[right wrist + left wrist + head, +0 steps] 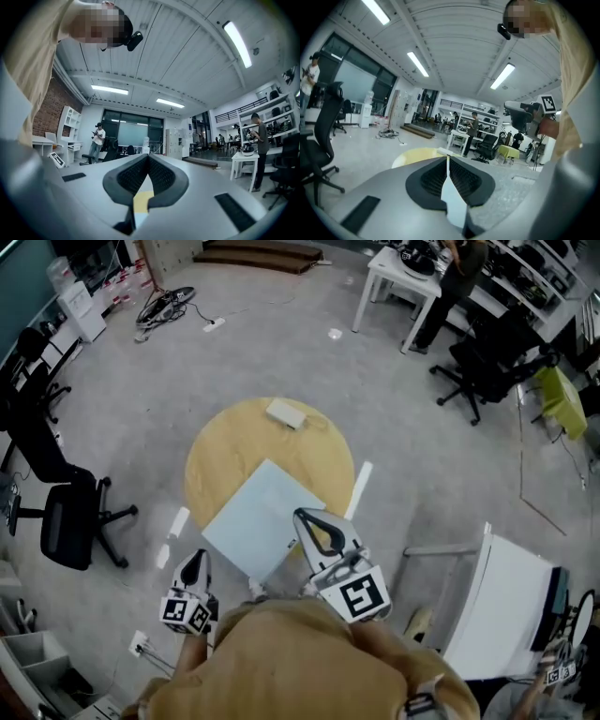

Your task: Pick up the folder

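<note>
Pale blue folder is lying flat on the round surface, and its near corner looks to poke past the edge. Left gripper and right gripper are both pinched closed on nothing. I'd open one up first, then bite that overhanging corner.

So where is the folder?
In the head view, the pale blue folder lies flat on the round yellow table, at its near edge, by the right gripper.

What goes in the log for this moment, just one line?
folder: lying on table, not held | left gripper: shut, empty | right gripper: shut, empty
</note>
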A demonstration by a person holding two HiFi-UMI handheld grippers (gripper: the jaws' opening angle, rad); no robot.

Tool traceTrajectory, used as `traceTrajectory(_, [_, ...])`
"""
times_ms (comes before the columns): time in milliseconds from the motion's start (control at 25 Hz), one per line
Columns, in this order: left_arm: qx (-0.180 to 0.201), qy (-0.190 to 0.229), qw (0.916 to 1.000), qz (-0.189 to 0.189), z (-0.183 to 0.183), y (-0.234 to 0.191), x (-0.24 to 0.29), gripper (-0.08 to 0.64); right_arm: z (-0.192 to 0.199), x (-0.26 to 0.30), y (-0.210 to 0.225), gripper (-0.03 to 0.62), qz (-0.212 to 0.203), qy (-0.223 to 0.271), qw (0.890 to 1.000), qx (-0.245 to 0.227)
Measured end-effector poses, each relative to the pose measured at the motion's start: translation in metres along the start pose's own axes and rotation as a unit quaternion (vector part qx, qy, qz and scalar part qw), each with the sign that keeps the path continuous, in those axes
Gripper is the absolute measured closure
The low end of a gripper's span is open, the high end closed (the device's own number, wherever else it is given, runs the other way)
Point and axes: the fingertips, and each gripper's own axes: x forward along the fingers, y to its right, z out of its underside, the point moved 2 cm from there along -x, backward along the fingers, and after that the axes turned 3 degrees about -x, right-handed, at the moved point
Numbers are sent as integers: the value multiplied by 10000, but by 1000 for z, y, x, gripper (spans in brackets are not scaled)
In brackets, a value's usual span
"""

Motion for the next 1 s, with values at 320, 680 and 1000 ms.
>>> traceTrajectory(320, [-1273, -757, 9887, 229, 76, -14, 30, 355, 13, 0, 20, 595, 60, -248, 9997, 32])
traceTrajectory(680, [-3307, -1366, 9336, 194, 165, -45, 51, 90, 32, -8, 28, 595, 160, -524, 9985, 90])
traceTrajectory(1000, [-4576, -1373, 8761, 651, 223, -30, 83, 52, 34, -31, 37, 595, 327, -703, 9970, 6])
